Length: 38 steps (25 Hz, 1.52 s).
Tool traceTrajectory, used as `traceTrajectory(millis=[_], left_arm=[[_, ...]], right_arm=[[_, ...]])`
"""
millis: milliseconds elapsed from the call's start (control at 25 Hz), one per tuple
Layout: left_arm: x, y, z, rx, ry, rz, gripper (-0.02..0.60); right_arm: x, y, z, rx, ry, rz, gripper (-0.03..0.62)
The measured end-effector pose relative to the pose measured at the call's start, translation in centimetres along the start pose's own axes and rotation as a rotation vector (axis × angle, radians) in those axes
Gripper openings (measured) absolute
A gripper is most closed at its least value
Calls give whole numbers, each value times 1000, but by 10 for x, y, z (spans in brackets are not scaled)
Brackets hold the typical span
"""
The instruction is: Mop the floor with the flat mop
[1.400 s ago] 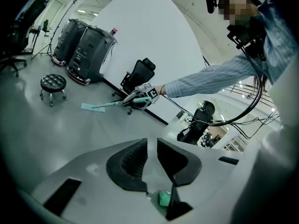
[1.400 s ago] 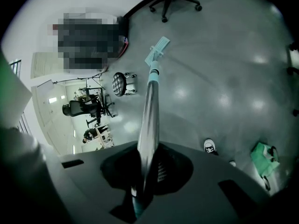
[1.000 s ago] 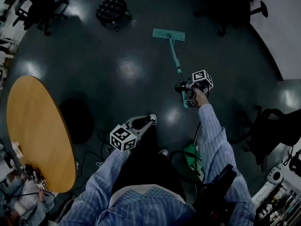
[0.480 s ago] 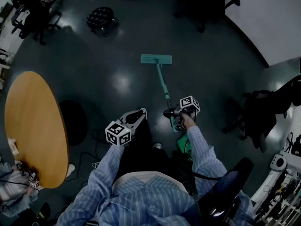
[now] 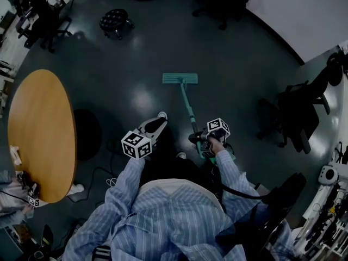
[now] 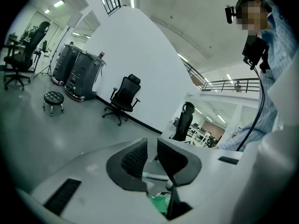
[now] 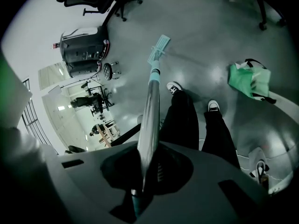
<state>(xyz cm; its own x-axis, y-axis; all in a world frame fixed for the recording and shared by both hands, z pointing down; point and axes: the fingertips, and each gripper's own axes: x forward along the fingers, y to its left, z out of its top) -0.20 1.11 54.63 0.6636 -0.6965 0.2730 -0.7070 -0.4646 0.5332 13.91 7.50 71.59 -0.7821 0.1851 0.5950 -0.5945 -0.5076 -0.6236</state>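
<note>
The flat mop's teal head lies flat on the dark floor ahead of me. Its thin handle slants back to my right gripper, which is shut on it near the upper end. In the right gripper view the handle runs out from between the jaws of my right gripper to the mop head. My left gripper hangs over my left shoe, away from the mop. In the left gripper view my left gripper has a narrow gap between its pads and holds nothing.
A round wooden table stands at the left, with cables on the floor by it. A black stool and office chairs ring the floor. A green bag lies behind my feet. A white wall curves at upper right.
The mop head has slid back across the floor toward me, and my right gripper has drawn back with the handle. My left gripper stays near my left leg.
</note>
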Motion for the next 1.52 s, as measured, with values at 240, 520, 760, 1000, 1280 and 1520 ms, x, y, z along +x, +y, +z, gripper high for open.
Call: traceTrajectory(millis=[240, 520, 760, 1000, 1280, 1520], left_arm=[[-36, -39, -26, 7, -21, 6, 67], [-56, -78, -52, 28, -16, -23, 67], [-72, -96, -51, 51, -34, -23, 67], [-76, -110, -61, 65, -30, -16, 67], [-76, -120, -62, 96, 0, -42, 67], [-70, -124, -64, 123, 37, -81, 67]], right_arm=[[-17, -49, -68, -7, 29, -17, 49], [-36, -96, -132, -7, 54, -33, 51], [-56, -113, -164, -16, 89, -58, 51], [-72, -136, -189, -20, 107, -60, 51], [-79, -146, -214, -6, 120, -51, 51], [-70, -145, -217, 4, 113, -30, 51]])
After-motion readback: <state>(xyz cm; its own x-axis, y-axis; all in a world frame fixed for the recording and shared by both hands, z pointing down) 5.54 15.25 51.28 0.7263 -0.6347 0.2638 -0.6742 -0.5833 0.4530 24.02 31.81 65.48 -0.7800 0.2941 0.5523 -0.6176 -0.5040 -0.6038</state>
